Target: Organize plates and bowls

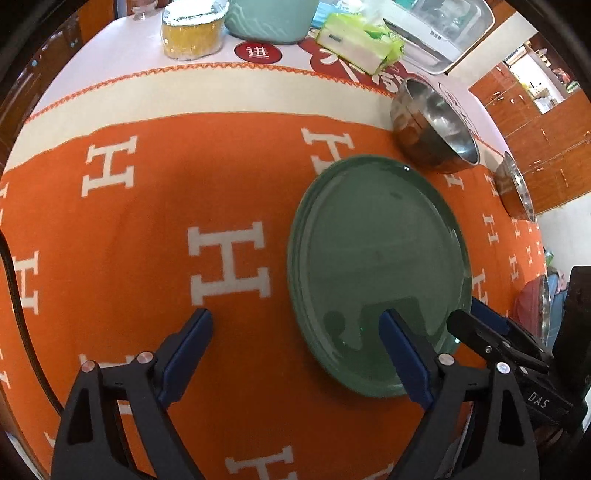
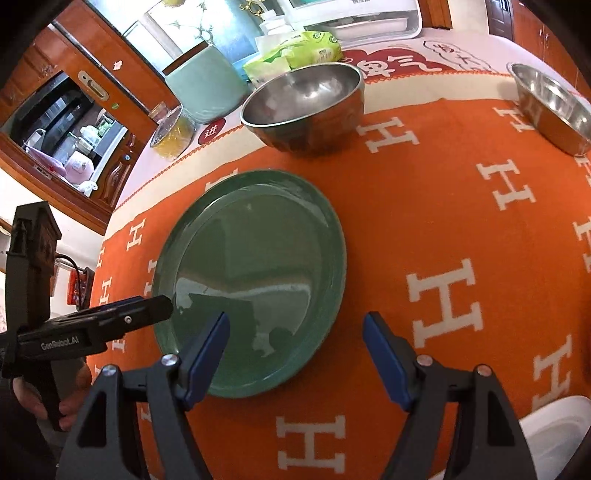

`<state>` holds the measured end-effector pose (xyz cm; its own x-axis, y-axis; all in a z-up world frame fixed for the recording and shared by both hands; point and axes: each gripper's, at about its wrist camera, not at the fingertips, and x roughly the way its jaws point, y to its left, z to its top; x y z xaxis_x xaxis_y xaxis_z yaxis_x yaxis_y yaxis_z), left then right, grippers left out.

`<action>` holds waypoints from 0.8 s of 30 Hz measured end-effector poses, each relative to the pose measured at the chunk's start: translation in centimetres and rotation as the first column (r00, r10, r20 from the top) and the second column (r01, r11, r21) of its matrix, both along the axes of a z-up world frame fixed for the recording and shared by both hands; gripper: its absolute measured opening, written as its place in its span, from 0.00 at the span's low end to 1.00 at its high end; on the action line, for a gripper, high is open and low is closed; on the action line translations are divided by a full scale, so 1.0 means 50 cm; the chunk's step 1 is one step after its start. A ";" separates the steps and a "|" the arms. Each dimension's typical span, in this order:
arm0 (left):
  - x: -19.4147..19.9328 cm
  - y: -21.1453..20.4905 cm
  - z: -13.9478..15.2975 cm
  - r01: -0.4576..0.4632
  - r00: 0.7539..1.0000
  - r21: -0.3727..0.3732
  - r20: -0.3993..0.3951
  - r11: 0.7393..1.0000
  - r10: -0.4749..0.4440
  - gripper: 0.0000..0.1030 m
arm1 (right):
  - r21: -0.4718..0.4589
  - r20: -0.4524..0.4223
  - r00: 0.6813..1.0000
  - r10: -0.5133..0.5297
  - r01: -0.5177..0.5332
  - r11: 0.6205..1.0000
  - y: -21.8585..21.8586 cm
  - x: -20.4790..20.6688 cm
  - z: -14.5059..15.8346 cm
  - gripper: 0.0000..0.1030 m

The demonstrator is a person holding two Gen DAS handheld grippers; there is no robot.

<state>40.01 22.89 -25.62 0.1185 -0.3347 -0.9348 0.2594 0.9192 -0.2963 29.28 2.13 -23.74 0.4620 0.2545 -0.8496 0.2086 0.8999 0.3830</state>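
Observation:
A green plate lies on the orange cloth, and a doubled rim on its left hints at a second plate under it. My left gripper hangs open over its near left rim, one finger above the plate and the other above the cloth. My right gripper is open over the plate at its near right rim, likewise straddling the edge. Neither gripper's pads touch the plate. A steel bowl stands just behind the plate, seen also in the right wrist view. A second steel bowl sits to the far right.
The orange cloth with white H letters covers the table. At the back stand a jar of yellow contents, a mint canister, a green tissue pack and a white appliance. A white object sits at the near right corner.

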 end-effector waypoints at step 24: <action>-0.007 -0.046 0.007 0.077 0.993 0.065 0.089 0.995 -0.083 0.29 | -0.022 0.027 0.999 -0.047 0.047 0.999 -0.020 0.008 -0.009 0.21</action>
<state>39.68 20.60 -25.28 0.1798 -0.2890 -0.9403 0.3564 0.9101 -0.2116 29.70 1.11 -24.18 0.4957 0.2127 -0.8421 0.2408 0.8979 0.3686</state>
